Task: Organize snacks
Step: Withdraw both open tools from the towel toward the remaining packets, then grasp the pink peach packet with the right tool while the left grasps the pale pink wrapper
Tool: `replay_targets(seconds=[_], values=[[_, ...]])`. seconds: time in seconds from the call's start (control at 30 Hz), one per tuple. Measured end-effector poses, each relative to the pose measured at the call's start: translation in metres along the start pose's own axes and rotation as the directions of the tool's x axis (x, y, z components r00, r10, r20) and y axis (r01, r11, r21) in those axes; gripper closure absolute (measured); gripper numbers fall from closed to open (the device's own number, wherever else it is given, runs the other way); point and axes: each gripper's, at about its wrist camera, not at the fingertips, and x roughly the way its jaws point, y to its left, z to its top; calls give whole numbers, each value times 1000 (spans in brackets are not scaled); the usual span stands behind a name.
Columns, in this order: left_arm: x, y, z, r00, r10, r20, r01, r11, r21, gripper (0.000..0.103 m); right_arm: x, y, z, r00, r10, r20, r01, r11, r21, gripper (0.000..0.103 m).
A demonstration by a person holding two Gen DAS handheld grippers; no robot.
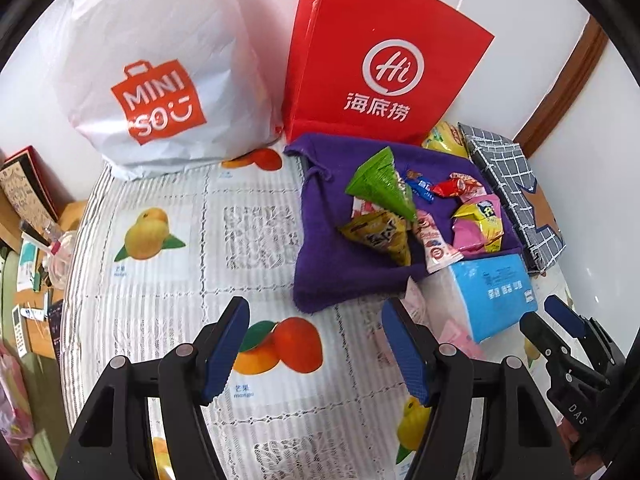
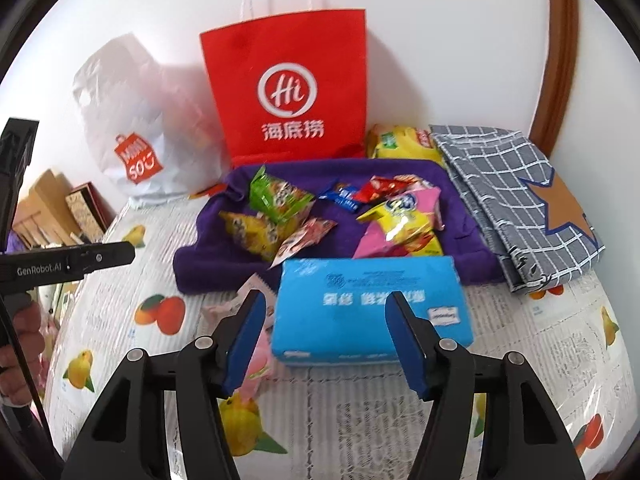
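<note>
snacks (image 2: 280,216): crinkly foil packets, fuzzy cloth (image 2: 460,256).

The left claw (image 1: 316,344) is held with its jaws parted and nothing between them. The right claw (image 2: 326,342) is likewise empty-jawed, angled downward beside the left claw.

Left wrist view: looks steeply down from left, near table, facing far wall. Right wrist view: right of it, close above blue tissue pack (image 2: 370,312). Shared: purple cloth (image 1: 320,216), red bag (image 2: 286,88).
</note>
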Motion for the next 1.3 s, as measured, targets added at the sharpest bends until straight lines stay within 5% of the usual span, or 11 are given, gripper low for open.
replay_targets(seconds=[0.5, 1.03, 1.1, 1.2, 1.3], values=[[9, 57, -15, 999, 30, -29, -33, 995, -98, 36, 14, 45, -32, 995, 64, -74, -72, 992, -101, 42], [18, 52, -28, 999, 31, -44, -34, 997, -63, 36, 64, 38, -53, 972, 140, -190, -127, 989, 76, 42], [20, 49, -28, 999, 22, -34, -24, 998, -54, 36, 67, 39, -53, 974, 164, -159, -149, 984, 99, 49], [26, 42, -26, 999, 18, -39, -20, 999, -41, 37, 74, 37, -56, 971, 182, -152, -166, 980, 114, 75], [30, 29, -24, 999, -1, -40, 0, 1000, -19, 38, 66, 31, -58, 973, 196, -124, -181, 976, 121, 78]])
